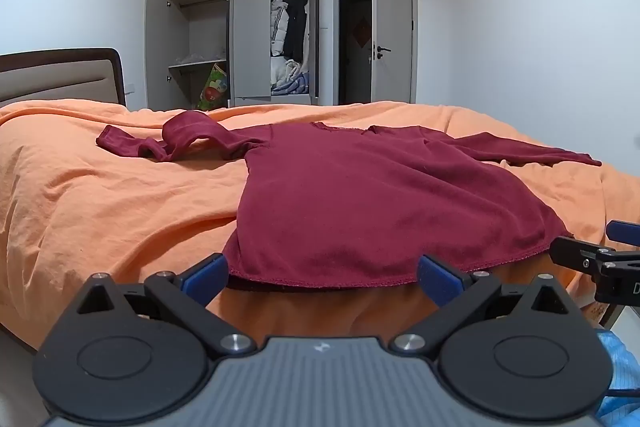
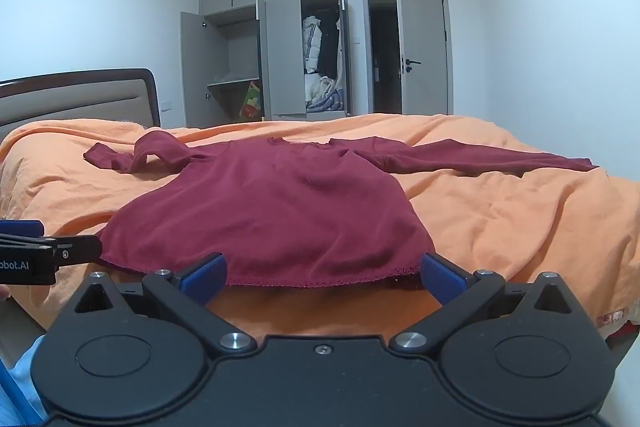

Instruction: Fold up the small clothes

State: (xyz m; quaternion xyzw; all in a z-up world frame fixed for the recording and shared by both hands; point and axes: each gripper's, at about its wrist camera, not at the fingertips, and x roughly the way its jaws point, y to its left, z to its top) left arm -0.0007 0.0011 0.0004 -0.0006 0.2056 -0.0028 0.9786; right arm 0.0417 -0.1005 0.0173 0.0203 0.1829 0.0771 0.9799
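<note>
Both tools, left [image 1: 322, 277] and right [image 2: 322, 273], hang released at the hem of the shirt [image 1: 360, 195] spread ahead on the bed [image 1: 100, 203]; I judge folding unstarted, hem corners to pinch next.

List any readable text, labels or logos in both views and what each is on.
"obot.AI", cut off at the frame edge: on the left gripper, right wrist view.
"D", cut off: on the right gripper, left wrist view.
Small logo on the left gripper's grey body: too small to read.
Red sign in the doorway: blurred.
</note>
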